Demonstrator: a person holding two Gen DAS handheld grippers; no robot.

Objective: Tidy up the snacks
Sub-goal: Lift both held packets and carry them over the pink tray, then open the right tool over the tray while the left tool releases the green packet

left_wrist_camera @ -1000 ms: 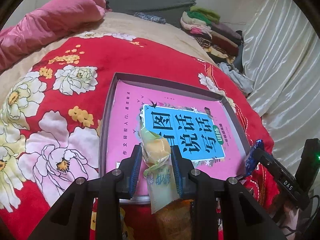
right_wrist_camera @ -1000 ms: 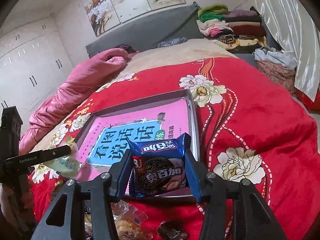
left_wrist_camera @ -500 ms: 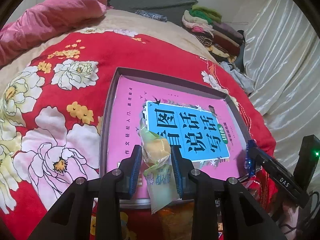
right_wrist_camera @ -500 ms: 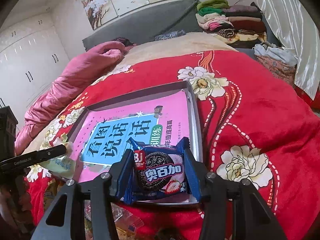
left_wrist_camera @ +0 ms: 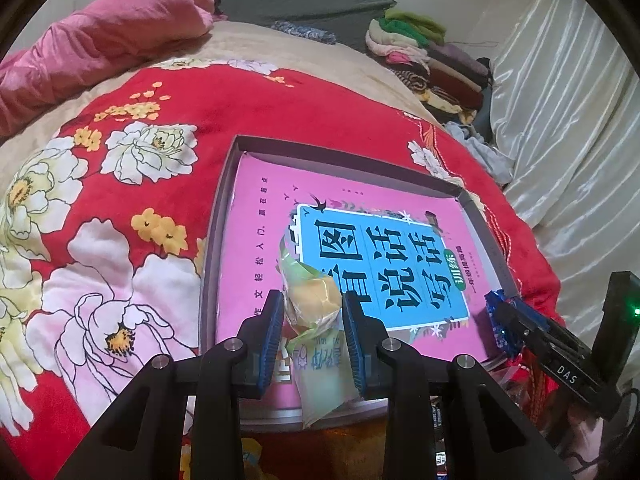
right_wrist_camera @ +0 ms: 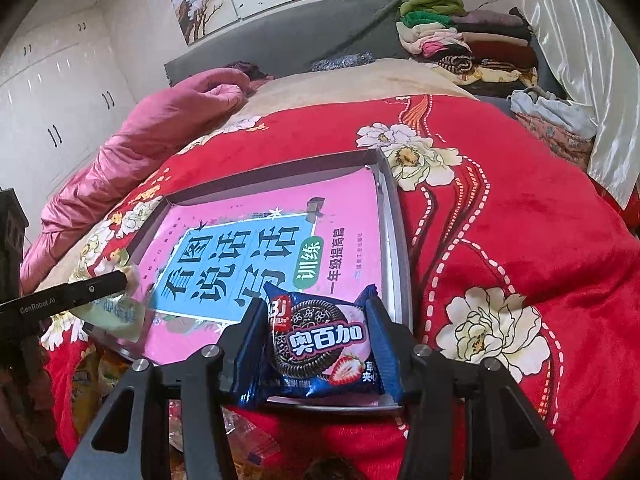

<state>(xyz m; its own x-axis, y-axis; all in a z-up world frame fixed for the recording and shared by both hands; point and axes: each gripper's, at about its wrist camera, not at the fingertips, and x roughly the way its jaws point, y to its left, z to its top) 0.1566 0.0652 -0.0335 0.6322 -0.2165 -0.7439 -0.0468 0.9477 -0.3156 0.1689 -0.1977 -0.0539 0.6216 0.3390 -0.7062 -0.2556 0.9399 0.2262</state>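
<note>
Your surface is a bed [right_wrist_camera: 520,240], covered by a red blanket [left_wrist_camera: 280,112] with white and yellow flowers. On the blanket lies a shallow grey tray [left_wrist_camera: 212,264]; its floor is filled by a pink book [right_wrist_camera: 352,208] with a blue title panel. Beige sheet [left_wrist_camera: 248,48] shows past the blanket, with a pink quilt [left_wrist_camera: 100,40] bunched on it. Loose wrappers [right_wrist_camera: 240,436] lie at the bed's near edge.

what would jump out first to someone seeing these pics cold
Each gripper is clamped on a snack at the near edge of a shallow grey tray: the left gripper on a pale green packet, the right gripper on a blue cookie packet. Filling the tray is a pink book, all on a red floral blanket.
</note>
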